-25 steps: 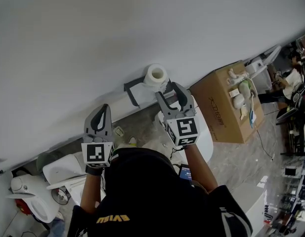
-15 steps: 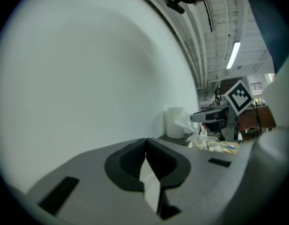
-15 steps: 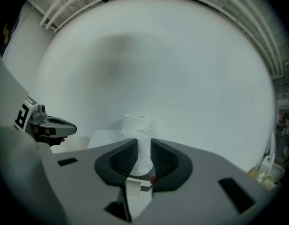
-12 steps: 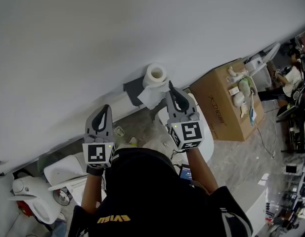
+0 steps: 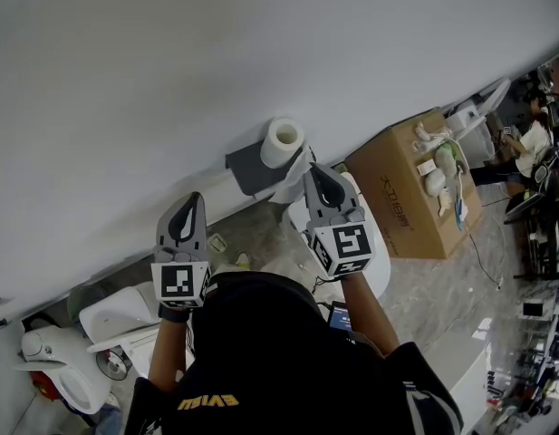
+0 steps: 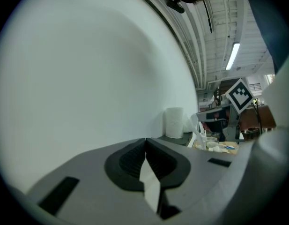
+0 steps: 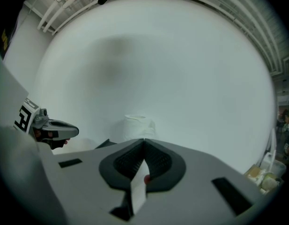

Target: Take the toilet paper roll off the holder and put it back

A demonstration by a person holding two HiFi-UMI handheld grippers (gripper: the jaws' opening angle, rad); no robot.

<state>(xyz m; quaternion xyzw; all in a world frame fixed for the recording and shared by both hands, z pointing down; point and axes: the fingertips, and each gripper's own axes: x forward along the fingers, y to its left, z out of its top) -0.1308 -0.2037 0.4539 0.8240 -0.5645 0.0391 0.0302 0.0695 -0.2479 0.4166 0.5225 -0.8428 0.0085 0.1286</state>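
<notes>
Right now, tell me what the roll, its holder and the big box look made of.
Roll: soft white tissue paper, matte, with a hollow core.
Holder: dark grey, flat, matte; metal or plastic, can't tell.
Box: brown cardboard, likely; dull, with printed lettering.

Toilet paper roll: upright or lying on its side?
Upright: the toilet paper roll stands on end on the grey holder, core hole facing up.

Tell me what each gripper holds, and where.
Left gripper: shut, empty. Right gripper has just closed by the loose sheet under the toilet paper roll; whether it pinches it cannot be told.
</notes>
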